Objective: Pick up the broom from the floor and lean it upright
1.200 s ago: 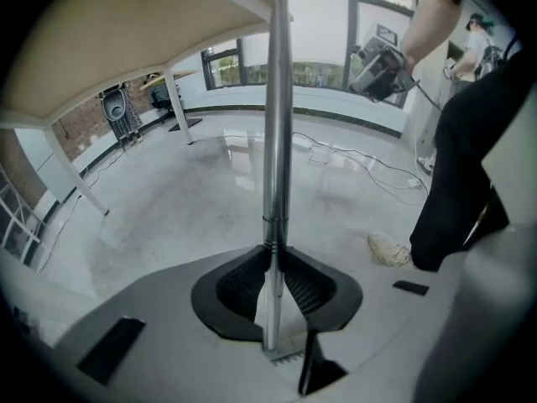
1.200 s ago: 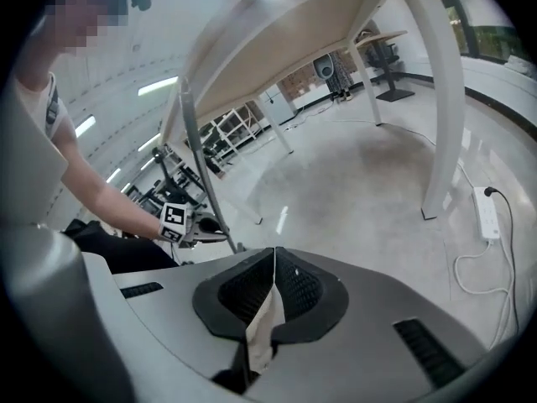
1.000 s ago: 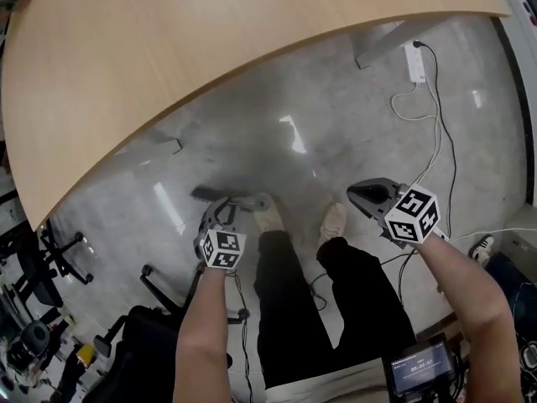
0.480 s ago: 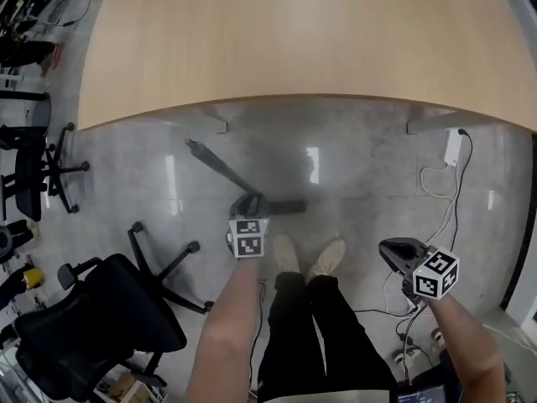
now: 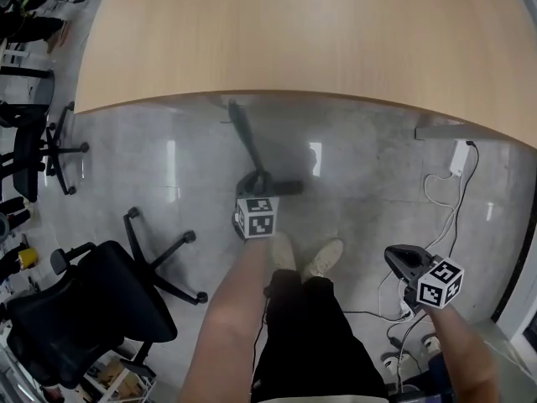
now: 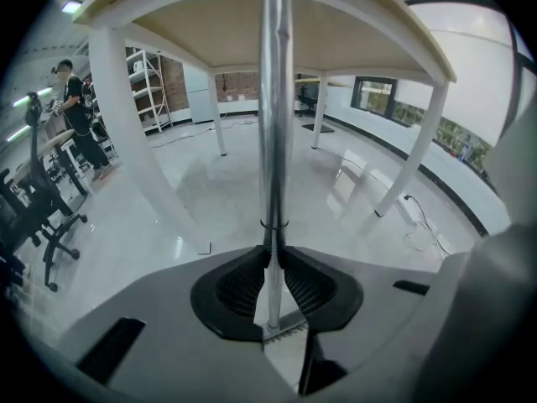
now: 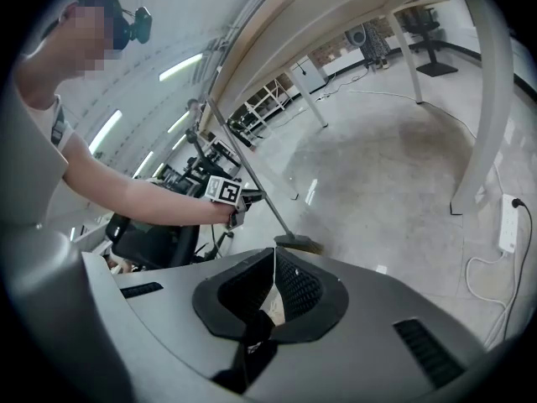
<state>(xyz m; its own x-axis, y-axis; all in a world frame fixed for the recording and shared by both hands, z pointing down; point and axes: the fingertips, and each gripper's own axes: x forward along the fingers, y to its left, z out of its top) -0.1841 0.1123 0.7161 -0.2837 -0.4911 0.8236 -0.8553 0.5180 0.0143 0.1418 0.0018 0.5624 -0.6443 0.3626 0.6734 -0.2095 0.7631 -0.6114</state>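
The broom has a thin metal handle (image 5: 246, 137) and a dark brush head (image 5: 284, 186) that rests on the grey floor in front of my feet. In the head view the handle slants up from the brush toward the table edge. My left gripper (image 5: 258, 183) is shut on the handle low down, just above the brush. In the left gripper view the handle (image 6: 275, 99) runs straight up from between the pads of my left gripper (image 6: 273, 263). My right gripper (image 5: 403, 257) hangs apart at the lower right, jaws closed together on nothing. The right gripper view shows my right gripper (image 7: 273, 252), the broom handle (image 7: 247, 170) and its brush head (image 7: 299, 243).
A big wooden table (image 5: 294, 32) fills the top of the head view, with its white legs (image 6: 117, 116) near the broom. Black office chairs (image 5: 92, 309) stand at the left. A power strip with cables (image 5: 457, 158) lies at the right. A person (image 6: 75, 116) stands far back.
My left gripper has rolled and risen a little with the broom, so the handle has swung from slanting left to pointing up toward the table edge. My right gripper sits lower right in the view.
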